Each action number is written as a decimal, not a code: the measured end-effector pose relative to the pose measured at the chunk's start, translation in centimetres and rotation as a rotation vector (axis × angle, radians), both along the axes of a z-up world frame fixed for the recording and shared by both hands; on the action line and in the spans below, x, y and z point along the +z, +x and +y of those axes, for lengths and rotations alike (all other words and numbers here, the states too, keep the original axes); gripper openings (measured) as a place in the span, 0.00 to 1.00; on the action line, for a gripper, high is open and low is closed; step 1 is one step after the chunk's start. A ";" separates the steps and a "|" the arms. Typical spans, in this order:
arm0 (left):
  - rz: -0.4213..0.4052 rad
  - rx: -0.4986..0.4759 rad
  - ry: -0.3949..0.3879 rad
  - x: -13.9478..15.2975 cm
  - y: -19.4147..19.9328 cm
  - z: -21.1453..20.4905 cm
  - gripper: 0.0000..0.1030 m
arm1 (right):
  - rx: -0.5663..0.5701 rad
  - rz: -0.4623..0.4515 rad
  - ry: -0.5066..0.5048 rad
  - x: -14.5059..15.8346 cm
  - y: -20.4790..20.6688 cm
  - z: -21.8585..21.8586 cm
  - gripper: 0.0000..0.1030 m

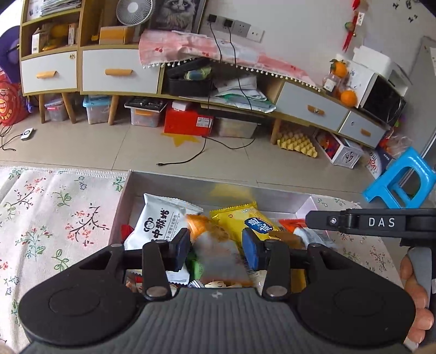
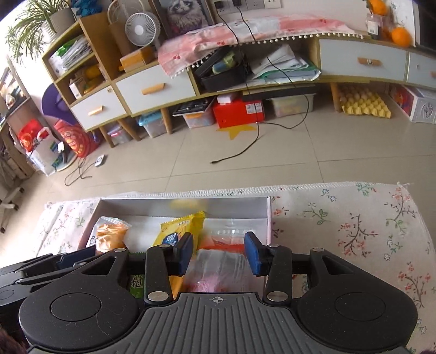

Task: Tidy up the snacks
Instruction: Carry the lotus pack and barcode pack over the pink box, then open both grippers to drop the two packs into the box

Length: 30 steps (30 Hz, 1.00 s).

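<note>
Two wrist views over a tabletop (image 2: pixel 354 217) under a floral cloth, tiled floor beyond. Against the far wall, a long low cabinet (image 1: pixel 120 68) with white drawers, a desk fan (image 1: pixel 134 12), a cat picture (image 1: pixel 177 13), oranges (image 1: pixel 348 97), storage bins and a red box (image 1: pixel 188 122) beneath. On the floor, a loose black cable (image 1: pixel 190 155), a yellow egg tray (image 1: pixel 297 144), a blue stool (image 1: pixel 403 179).

On the tabletop, an open grey box (image 1: pixel 174 179) full of snacks: white packet (image 1: pixel 158 220) with a monkey logo, orange packet (image 1: pixel 201 226), yellow packet (image 1: pixel 239 217), clear bag (image 2: pixel 220 269).

Left claw (image 1: pixel 216 249) tilted down over the box, blue pads apart, a blurred pale wrapper (image 1: pixel 218 256) between them; whether pressed or just lying below, cannot tell. Beside it on the right, part of the other gripper and a hand (image 1: pixel 417 305).

Right claw (image 2: pixel 218 252) also over the box, near its right wall, pads apart with the clear bag between or below them; contact unclear.
</note>
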<state>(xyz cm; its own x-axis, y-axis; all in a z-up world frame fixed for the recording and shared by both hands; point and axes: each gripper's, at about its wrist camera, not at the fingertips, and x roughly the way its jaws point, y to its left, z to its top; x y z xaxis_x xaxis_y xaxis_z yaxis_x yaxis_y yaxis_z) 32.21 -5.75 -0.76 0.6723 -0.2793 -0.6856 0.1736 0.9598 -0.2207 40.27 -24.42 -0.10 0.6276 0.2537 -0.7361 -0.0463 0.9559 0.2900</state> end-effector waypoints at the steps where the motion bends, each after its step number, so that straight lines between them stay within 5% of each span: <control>1: -0.002 0.000 -0.004 0.2 0.0 0.1 0.38 | -0.003 0.000 -0.003 0.1 -0.1 -0.1 0.40; 9: -0.075 0.002 0.063 3.4 -1.5 0.7 0.45 | 0.010 0.007 -0.013 2.0 -1.7 0.5 0.40; 15: -0.171 0.081 0.204 6.5 -6.1 0.1 0.55 | 0.053 -0.013 -0.086 5.0 -4.5 2.1 0.45; 21: -0.098 0.168 0.229 6.4 -10.1 1.0 0.54 | 0.044 -0.057 -0.064 7.4 -10.3 2.5 0.52; 30: -0.235 0.220 0.381 9.3 -16.6 1.4 0.67 | 0.034 -0.139 -0.117 10.0 -19.3 5.1 0.55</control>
<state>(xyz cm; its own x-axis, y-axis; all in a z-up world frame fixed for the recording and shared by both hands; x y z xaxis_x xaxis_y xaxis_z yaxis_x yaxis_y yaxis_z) 15.58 -4.32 8.55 0.8357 0.1275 -0.5342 -0.0390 0.9840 0.1739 20.94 -19.31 9.87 0.7178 0.1942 -0.6687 -0.1105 0.9799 0.1659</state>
